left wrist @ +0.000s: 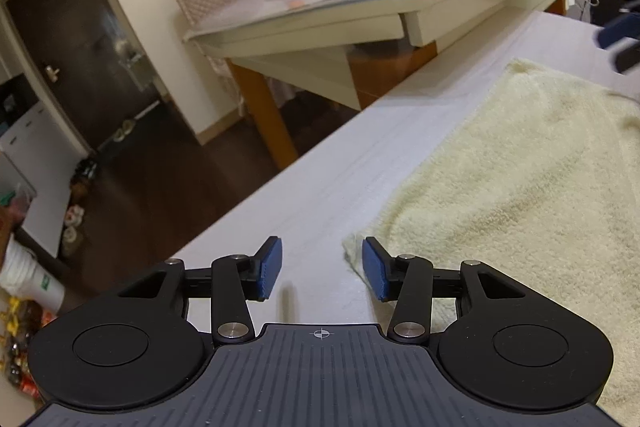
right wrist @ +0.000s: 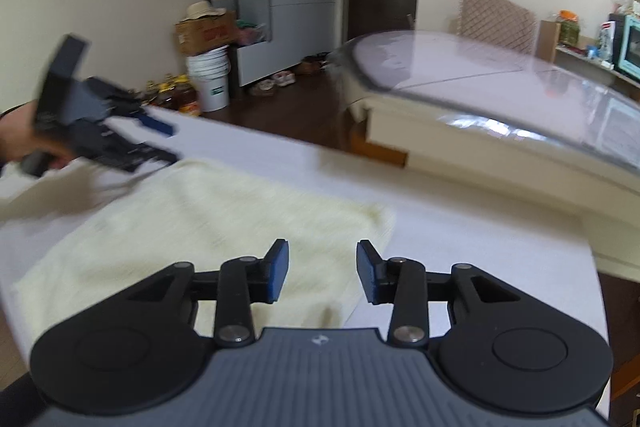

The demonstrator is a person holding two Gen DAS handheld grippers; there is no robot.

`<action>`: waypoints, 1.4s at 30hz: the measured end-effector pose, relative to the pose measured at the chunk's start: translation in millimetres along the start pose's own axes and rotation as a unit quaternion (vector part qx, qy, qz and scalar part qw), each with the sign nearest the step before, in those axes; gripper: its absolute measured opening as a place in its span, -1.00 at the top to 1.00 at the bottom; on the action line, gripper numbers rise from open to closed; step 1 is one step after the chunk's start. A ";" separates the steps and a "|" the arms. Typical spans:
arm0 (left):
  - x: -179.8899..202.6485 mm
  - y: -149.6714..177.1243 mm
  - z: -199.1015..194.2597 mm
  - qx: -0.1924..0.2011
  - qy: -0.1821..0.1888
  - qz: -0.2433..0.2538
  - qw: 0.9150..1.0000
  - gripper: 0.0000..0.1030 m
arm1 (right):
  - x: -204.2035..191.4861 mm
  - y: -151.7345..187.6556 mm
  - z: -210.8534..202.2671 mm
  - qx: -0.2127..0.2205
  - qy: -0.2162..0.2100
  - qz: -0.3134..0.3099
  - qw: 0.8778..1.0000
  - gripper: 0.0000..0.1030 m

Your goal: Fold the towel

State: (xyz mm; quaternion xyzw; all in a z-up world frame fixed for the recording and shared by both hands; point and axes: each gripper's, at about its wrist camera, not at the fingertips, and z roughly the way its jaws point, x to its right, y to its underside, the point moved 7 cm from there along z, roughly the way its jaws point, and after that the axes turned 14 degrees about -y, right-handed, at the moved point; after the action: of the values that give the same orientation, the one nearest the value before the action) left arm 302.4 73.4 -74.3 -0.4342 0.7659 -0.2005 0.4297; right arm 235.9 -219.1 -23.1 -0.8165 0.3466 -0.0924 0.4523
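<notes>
Currently both grippers hang above the towel [left wrist: 520, 187], which lies flat on the pale work table [left wrist: 320, 179], apparently already doubled over.

Left gripper [left wrist: 322, 269]: jaws spread, nothing between them, poised over the towel's near left corner and bare table.

Right gripper [right wrist: 322, 271]: jaws spread, empty, over the towel's right edge near its far right corner. View is motion-blurred.

Handling, judged: terry cloth, light, soft, limp; it will drape and sag between grips, not slip. Thick pile should give the pads good purchase. Best hold looks to be the two corners of one short edge, pinching all layers together, then lifting evenly.
</notes>
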 end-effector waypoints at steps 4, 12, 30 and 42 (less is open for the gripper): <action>-1.0 1.3 1.8 -0.003 -0.035 0.022 0.999 -0.04 | -27.5 22.6 -16.1 -0.016 -0.021 -0.012 1.000 0.21; -9.0 -0.3 -38.5 0.018 -0.016 -0.006 1.000 -0.05 | -57.3 60.4 -48.2 -0.047 -0.003 -0.103 0.994 0.18; 38.3 32.2 -134.7 0.034 0.070 0.013 0.997 -0.21 | -117.0 112.0 -48.9 -0.125 0.068 -0.384 0.912 0.39; 61.1 46.0 -157.9 0.033 0.125 0.041 0.991 -0.26 | -116.4 130.0 -38.1 -0.137 0.098 -0.469 0.867 0.48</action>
State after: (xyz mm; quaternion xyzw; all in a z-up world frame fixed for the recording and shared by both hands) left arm 132.8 36.8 -48.2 -0.3598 0.8234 -0.2608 0.3529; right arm 69.0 -214.8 -86.7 -0.9235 -0.0251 -0.3243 0.2032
